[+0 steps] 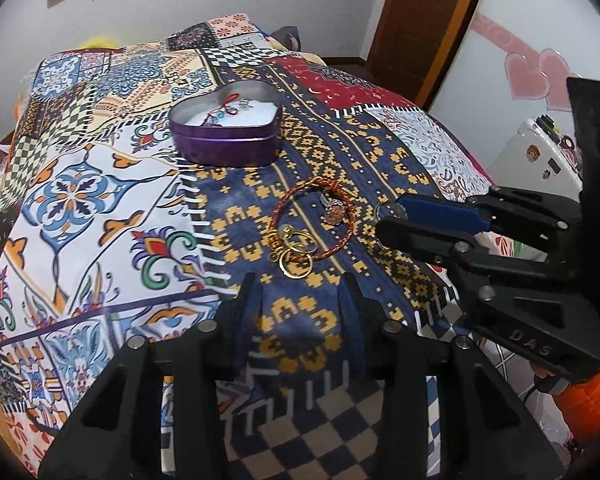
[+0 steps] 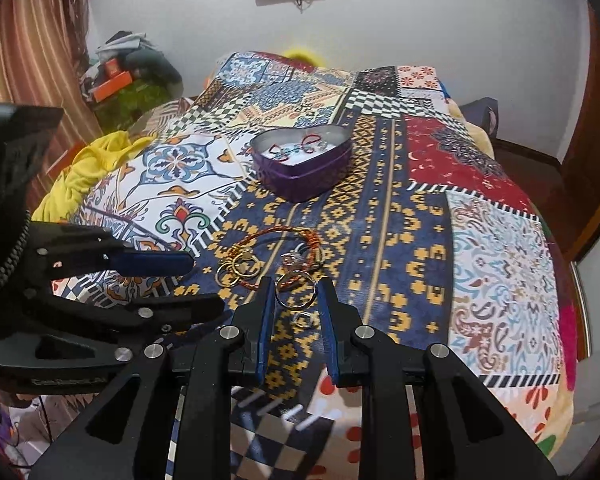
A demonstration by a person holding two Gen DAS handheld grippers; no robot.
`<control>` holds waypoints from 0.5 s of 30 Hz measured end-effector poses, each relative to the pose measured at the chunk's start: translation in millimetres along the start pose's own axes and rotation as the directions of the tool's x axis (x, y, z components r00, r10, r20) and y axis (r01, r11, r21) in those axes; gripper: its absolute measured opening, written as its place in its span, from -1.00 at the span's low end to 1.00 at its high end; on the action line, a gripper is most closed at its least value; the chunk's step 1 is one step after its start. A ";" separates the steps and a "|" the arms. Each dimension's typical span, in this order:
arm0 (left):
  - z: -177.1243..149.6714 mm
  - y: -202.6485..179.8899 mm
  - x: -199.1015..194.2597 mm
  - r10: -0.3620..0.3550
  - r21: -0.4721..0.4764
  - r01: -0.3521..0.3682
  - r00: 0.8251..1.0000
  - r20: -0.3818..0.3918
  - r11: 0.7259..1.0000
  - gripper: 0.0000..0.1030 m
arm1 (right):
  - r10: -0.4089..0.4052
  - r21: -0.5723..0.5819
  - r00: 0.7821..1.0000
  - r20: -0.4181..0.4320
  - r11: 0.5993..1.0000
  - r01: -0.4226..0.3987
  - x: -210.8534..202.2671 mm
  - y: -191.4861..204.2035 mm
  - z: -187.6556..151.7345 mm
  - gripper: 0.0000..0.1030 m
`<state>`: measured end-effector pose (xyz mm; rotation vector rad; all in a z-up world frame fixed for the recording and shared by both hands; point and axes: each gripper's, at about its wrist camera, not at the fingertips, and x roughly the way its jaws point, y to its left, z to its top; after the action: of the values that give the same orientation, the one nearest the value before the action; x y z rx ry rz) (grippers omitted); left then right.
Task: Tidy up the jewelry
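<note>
On the bed's patchwork bedspread [image 2: 500, 264], the left tongs [image 1: 300, 284] stand open and empty, the gold key rings [image 1: 294, 250] just ahead of their tips. Right of these lies the red braided bracelet [image 1: 342, 240], its loop stretching away toward the purple heart-shaped tin [image 1: 226, 130], which already holds some jewelry. The right tongs [image 2: 296, 292] are open too, gripping nothing, with the silver rings [image 2: 294, 294] lying between their tips; I judge the right hand better placed to pick them up.
</note>
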<state>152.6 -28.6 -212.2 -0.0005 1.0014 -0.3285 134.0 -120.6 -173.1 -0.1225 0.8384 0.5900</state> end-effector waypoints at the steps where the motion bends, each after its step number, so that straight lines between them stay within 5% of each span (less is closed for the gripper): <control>1: 0.8 -0.9 2.4 0.001 0.001 -0.001 1.000 -0.004 1.000 -0.32 | -0.001 0.002 1.000 0.002 1.000 0.001 -0.7 -0.6 0.1 -0.62; 15: 5.6 3.9 10.6 -0.004 -0.037 0.004 1.000 0.001 0.999 -0.95 | 0.009 0.025 1.000 0.021 1.000 -0.010 -5.9 -2.0 1.3 -0.62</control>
<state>163.5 -28.6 -218.5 -0.0360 1.0061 -0.3139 132.9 -124.5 -168.2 -0.0900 0.8264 0.5885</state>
